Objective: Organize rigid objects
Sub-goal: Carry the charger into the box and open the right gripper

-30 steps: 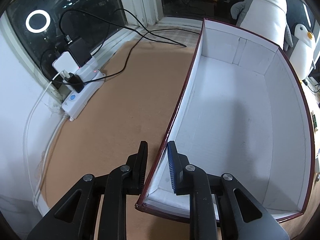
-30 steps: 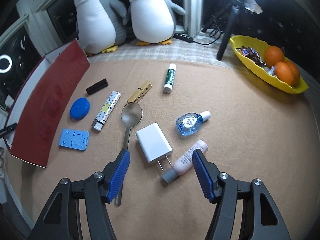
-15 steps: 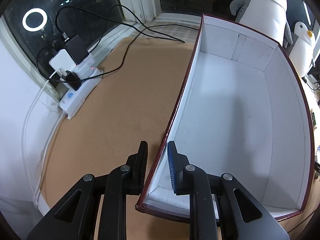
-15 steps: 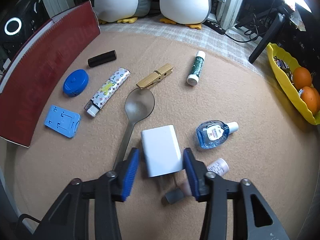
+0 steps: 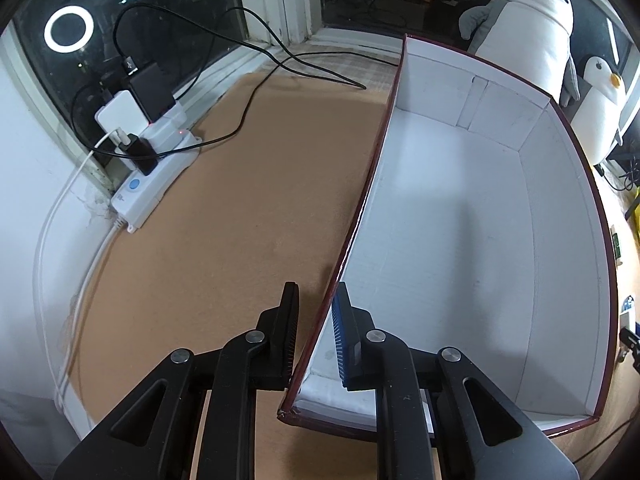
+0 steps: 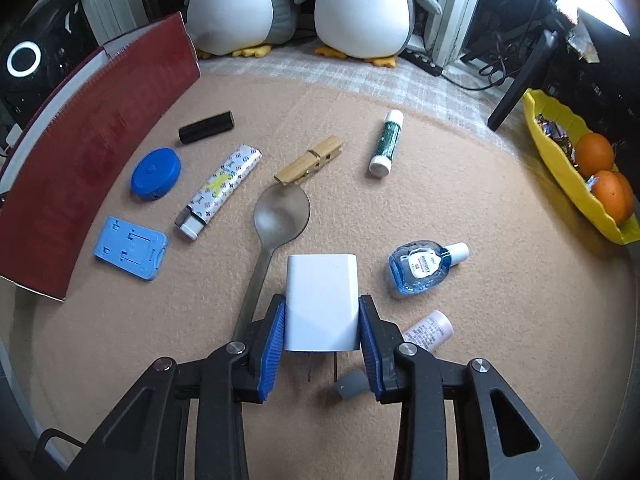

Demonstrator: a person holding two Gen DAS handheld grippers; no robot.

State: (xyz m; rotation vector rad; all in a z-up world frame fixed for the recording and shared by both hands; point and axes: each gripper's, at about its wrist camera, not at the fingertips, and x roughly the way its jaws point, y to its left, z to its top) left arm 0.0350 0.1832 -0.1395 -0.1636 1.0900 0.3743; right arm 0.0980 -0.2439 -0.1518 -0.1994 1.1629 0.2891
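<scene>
Since a second ago the right tool [image 6: 322, 330] has come in over the white charger [image 6: 321, 300] and its jaws have just been closing, so the blue pads now press both flanks of the charger (prongs pointing back toward the camera) on the tan counter [image 6: 460, 360]; the left tool [image 5: 314, 334] has stayed put, clamped on the near wall of the red-edged white box [image 5: 460, 240]. Around the charger, largest first: the box's red side at left; the spoon [image 6: 276, 232] touching the left pad; the eye-drop bottle [image 6: 420, 266]; the pink tube [image 6: 424, 334] just behind the right pad.
</scene>
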